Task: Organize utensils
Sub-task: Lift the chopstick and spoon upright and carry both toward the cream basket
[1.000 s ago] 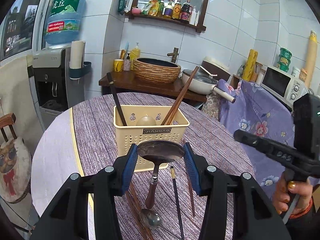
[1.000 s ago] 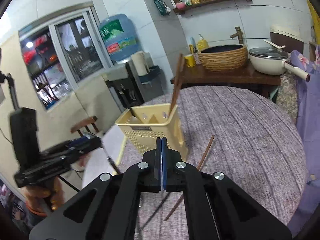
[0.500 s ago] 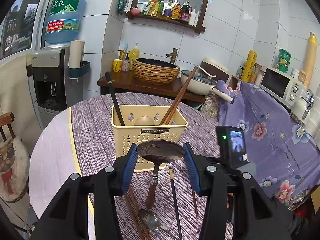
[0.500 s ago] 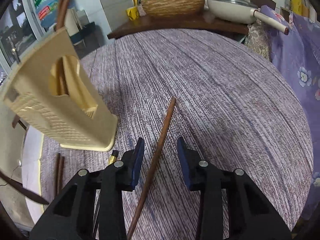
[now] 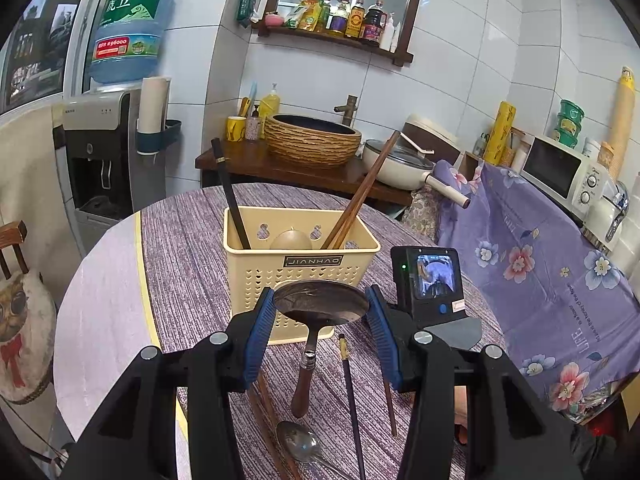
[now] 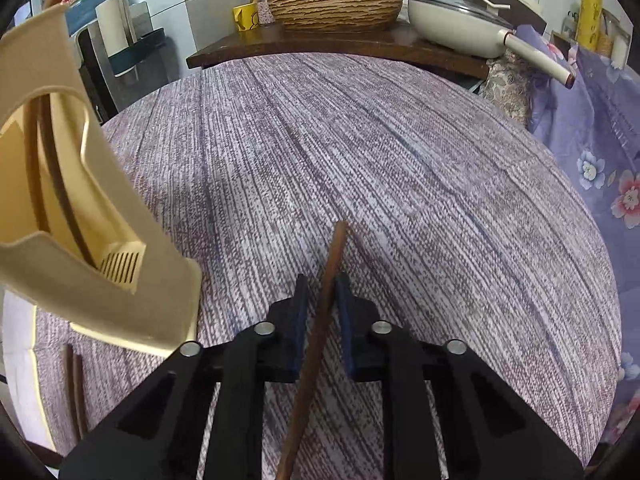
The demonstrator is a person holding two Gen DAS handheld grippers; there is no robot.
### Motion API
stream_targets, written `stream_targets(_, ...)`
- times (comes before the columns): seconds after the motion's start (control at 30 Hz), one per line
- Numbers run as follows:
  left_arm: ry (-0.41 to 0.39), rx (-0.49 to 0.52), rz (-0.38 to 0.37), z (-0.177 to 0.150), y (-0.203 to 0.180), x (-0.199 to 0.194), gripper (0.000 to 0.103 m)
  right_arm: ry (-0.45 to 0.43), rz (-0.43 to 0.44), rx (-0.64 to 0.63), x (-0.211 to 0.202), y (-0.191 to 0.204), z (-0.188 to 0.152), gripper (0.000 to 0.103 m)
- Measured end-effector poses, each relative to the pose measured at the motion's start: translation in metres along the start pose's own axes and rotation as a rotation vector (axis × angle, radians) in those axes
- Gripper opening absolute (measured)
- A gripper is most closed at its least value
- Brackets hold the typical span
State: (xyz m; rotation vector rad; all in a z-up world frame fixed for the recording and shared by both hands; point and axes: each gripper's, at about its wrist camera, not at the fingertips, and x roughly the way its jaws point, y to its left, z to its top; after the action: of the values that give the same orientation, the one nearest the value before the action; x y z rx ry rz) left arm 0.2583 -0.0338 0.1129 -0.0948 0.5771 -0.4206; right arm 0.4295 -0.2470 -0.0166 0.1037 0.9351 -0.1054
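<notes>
The thin, stiff, light brown chopstick (image 6: 320,328), lying flat on the worktop (image 6: 400,168), is straddled near its far end by the closing right claw (image 6: 322,300), while the spoon (image 5: 320,304) is gripped by the left claw (image 5: 320,312).

A round table (image 5: 188,240) covered by a purple woven cloth (image 6: 360,140) is carrying a cream perforated utensil basket (image 5: 256,280), standing upright near the middle; a brown chopstick (image 6: 320,320) is lying flat on the cloth beside the basket. Nearer the camera, a black chopstick (image 5: 352,396), a metal spoon (image 5: 300,444) and two brown chopsticks (image 6: 76,384) are lying on the cloth.
</notes>
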Motion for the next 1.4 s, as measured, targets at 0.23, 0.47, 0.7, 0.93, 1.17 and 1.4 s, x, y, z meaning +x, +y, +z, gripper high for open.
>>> stream_targets(0.23, 0.003, 0.005, 0.000, 0.000, -0.001, 0.000, 0.046, 0.000, 0.061, 0.030, -0.001, -0.006, -0.002, 0.008)
stream_targets(0.47, -0.009, 0.002, 0.003, 0.000, 0.002, -0.002, 0.046, -0.043, 0.273, 0.080, -0.038, -0.025, -0.010, 0.008)
stream_targets(0.7, -0.025, -0.011, 0.008, 0.002, 0.005, -0.005, 0.046, -0.159, 0.505, 0.083, -0.110, -0.049, -0.014, 0.008)
stream_targets(0.93, -0.042, -0.018, 0.004, 0.003, 0.004, -0.011, 0.046, -0.261, 0.606, 0.011, -0.175, -0.054, -0.025, 0.008)
stream_targets(1.17, -0.058, -0.025, -0.003, 0.009, 0.004, -0.016, 0.046, -0.301, 0.630, -0.039, -0.203, -0.052, -0.022, 0.008)
stream_targets(1.4, -0.085, -0.027, -0.008, 0.030, 0.007, -0.023, 0.046, -0.336, 0.668, -0.070, -0.227, -0.045, -0.006, 0.008)
